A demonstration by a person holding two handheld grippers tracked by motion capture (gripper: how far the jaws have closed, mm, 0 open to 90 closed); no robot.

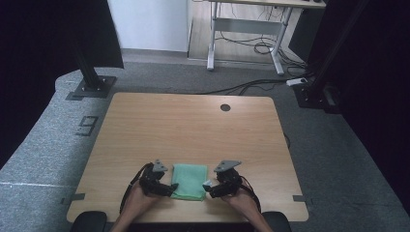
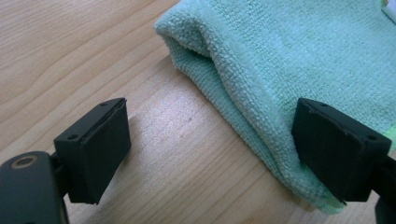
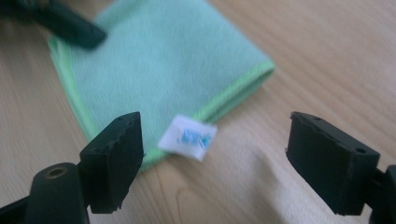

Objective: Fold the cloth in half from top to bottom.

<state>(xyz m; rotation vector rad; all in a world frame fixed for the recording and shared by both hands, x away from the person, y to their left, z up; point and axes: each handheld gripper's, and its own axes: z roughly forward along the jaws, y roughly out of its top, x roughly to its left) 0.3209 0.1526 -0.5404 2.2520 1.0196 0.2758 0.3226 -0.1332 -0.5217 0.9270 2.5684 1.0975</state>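
My left gripper point(image 2: 210, 149) has its jaws spread wide. The right-hand pad point(image 2: 334, 149) sits against the near edge of the cloth point(image 2: 299, 60), seemingly resting on or just over its folded rim; the other pad stands over bare wood. Nothing is pinched between them, so I count this grip as released. From above, the left gripper point(image 1: 170, 188) noses in at the cloth's left edge.

My right gripper point(image 3: 212, 158) is likewise spread, with both pads clear of any hold. Its left pad point(image 3: 116, 154) is right at the cloth's near edge, and whether it touches I cannot tell. The right pad hangs over bare table. Between the jaws lies a small white tag point(image 3: 187, 137) with blue print, sticking out from the cloth's hem. In the high view the right gripper point(image 1: 209, 187) points at the cloth's right edge, with the tag just by its tip.

The cloth point(image 1: 189, 181) is pale green terry, folded into a thick rectangle with a brighter green stitched hem. It lies flat on the table point(image 1: 193, 125), near the edge closest to me, between the two grippers. In the left gripper view its far corner puffs up where the layers fold over.

My hands come in from below, one behind each gripper. The table is light wood with a dark round hole point(image 1: 225, 107) near its far edge.
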